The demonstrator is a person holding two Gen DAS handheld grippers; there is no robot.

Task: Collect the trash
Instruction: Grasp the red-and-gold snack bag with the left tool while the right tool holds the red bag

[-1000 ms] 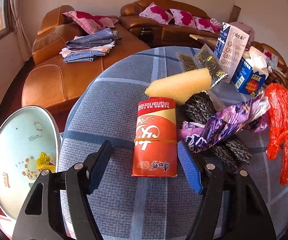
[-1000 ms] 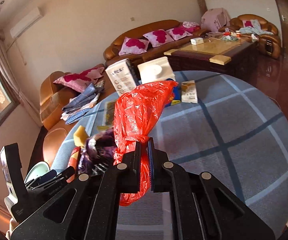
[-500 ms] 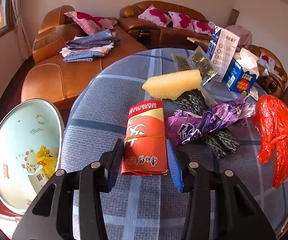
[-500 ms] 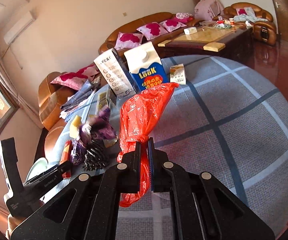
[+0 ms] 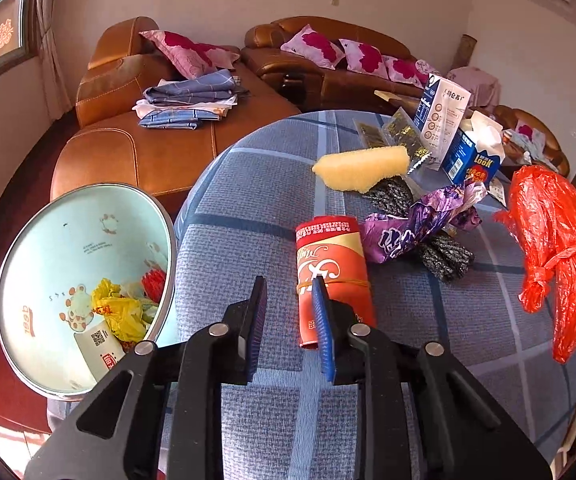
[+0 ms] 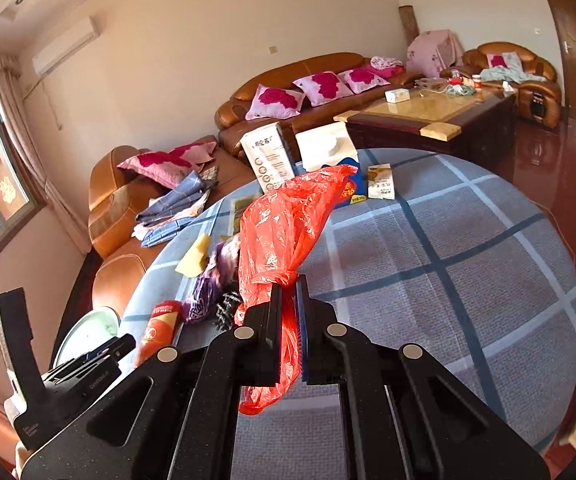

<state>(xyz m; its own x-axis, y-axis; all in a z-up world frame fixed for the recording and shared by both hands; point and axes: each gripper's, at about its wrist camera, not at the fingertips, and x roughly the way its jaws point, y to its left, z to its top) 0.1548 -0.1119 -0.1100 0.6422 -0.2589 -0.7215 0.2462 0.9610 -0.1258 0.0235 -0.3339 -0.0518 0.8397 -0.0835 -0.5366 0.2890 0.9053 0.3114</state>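
A red snack packet [image 5: 332,272] lies on the round table [image 5: 248,208]. My left gripper [image 5: 288,304] stands partly open and empty just left of the packet; its right finger [image 5: 322,320] overlaps the packet's left edge. My right gripper [image 6: 288,300] is shut on a knotted red plastic bag [image 6: 284,224], held above the table; the bag also shows in the left wrist view [image 5: 552,236]. A purple wrapper [image 5: 416,224], a yellow sponge [image 5: 362,168] and dark scouring pads [image 5: 444,256] lie behind the packet. A round bin [image 5: 80,280] with trash inside stands left of the table.
A white carton [image 5: 442,114], a blue milk carton [image 5: 474,156] and foil sachets [image 5: 404,140] stand at the table's far side. A small packet [image 6: 382,182] lies beyond the bag. Leather sofas [image 5: 160,144] and a coffee table [image 6: 428,120] surround the table.
My left gripper has narrowed and shifted left, so the red packet is no longer between the fingers. My right gripper still holds the red bag and has swung slightly.
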